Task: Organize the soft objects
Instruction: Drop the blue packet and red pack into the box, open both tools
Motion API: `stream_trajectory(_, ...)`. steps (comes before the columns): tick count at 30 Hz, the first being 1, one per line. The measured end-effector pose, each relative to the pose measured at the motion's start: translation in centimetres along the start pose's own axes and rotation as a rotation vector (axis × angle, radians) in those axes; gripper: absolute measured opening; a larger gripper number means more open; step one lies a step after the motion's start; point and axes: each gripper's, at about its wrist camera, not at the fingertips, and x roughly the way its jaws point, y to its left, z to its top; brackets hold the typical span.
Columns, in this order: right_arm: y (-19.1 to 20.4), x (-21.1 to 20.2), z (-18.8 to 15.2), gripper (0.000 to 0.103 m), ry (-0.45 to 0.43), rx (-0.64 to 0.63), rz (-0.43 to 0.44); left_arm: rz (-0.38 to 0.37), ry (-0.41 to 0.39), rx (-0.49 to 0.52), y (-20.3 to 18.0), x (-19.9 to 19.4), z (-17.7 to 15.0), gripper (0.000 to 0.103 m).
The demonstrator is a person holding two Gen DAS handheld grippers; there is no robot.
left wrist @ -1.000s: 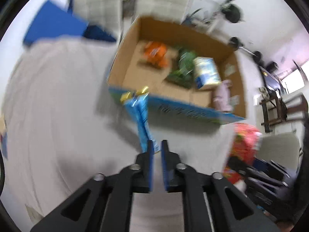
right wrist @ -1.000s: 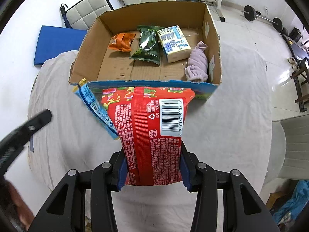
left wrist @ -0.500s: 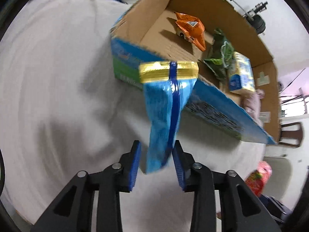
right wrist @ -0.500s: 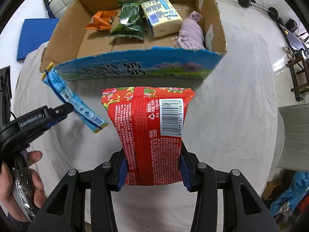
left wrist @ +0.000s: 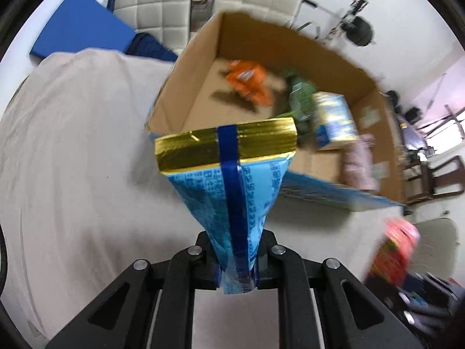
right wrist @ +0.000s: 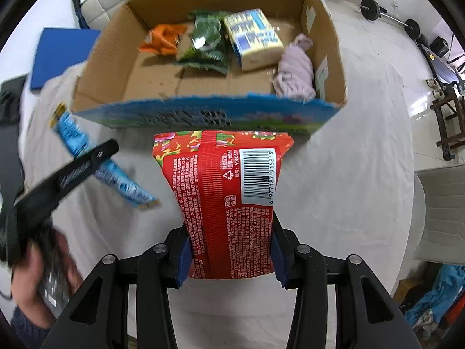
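The left gripper (left wrist: 237, 264) is clamped on the lower end of a blue packet (left wrist: 232, 192), whose gold-sealed top stands up in front of the box (left wrist: 186, 67). The right gripper (right wrist: 229, 261) is clamped on the bottom of a red packet (right wrist: 223, 200), barcode side up, its top edge just short of the box's near wall. Both packets hang in the air above the table (right wrist: 348, 174), near the box's front edge, neither yet inside.

The step in hand looks like carrying both packets over the near wall and setting them down in the box. To do it well, each packet probably needs lifting clear of the printed front wall before going forward, since a soft bag caught on the rim would fold or slip in the jaws. The bare cardboard at the front of the floor seems the best landing place; release should come low, one side at a time.

The right view shows the box's contents plainly: an orange packet (right wrist: 162, 39), a green packet (right wrist: 207, 42), a yellow pack (right wrist: 252, 37) and a lilac cloth (right wrist: 295, 69) along the back and right wall. It also shows the blue packet edge-on in the left tool. The left view is blurred there, but it alone shows the blue packet's gold seal face-on and the box's left corner.
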Motion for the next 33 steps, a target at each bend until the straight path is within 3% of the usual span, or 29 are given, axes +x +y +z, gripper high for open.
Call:
stream_trajectory(3,-0.1,-2.6,1.4,0.047,-0.034,0.007,0.041,-0.073,0.007,-0.038,-0.7,-3.4,2.1,0.012)
stream_trajectory(7,-0.3,-5.4,4.8,0.047,-0.078,0.011,0.073,-0.146,0.051,-0.08,-1.4,-5.0,7.3,0.012)
stream_trajectory(10,0.2,-6.0,8.6,0.047,-0.102,0.014,0.059,-0.112,0.069,-0.087,-1.8,-3.8,11.3,0.012)
stream_trajectory(14,0.7,-3.7,13.1,0.047,-0.06,0.023,0.052,-0.09,0.159,-0.126,-1.3,0.6,15.3,0.012)
stream_trajectory(20,1.1,2.3,17.0,0.047,0.034,0.032,0.015,-0.022,0.304,-0.145,-0.2,8.1,17.1,0.013)
stream_trajectory(26,1.4,7.8,17.6,0.048,0.16,0.024,0.031,0.005,0.429,-0.132,-0.2,12.1,16.3,0.019)
stream_trajectory(28,1.5,9.0,17.7,0.049,0.193,0.015,0.023,0.017,0.432,-0.114,-0.4,12.2,16.0,0.024)
stream_trajectory(31,1.5,9.3,17.7,0.065,0.192,0.02,0.032,0.049,0.4,-0.074,-0.8,11.8,15.7,0.031)
stream_trajectory(32,1.5,9.0,17.7,0.081,0.174,0.016,0.022,0.057,0.386,-0.063,-0.9,11.5,15.6,0.035)
stream_trajectory(33,1.4,8.8,17.7,0.09,0.159,0.014,0.017,0.071,0.373,-0.044,-1.1,11.2,15.5,0.037)
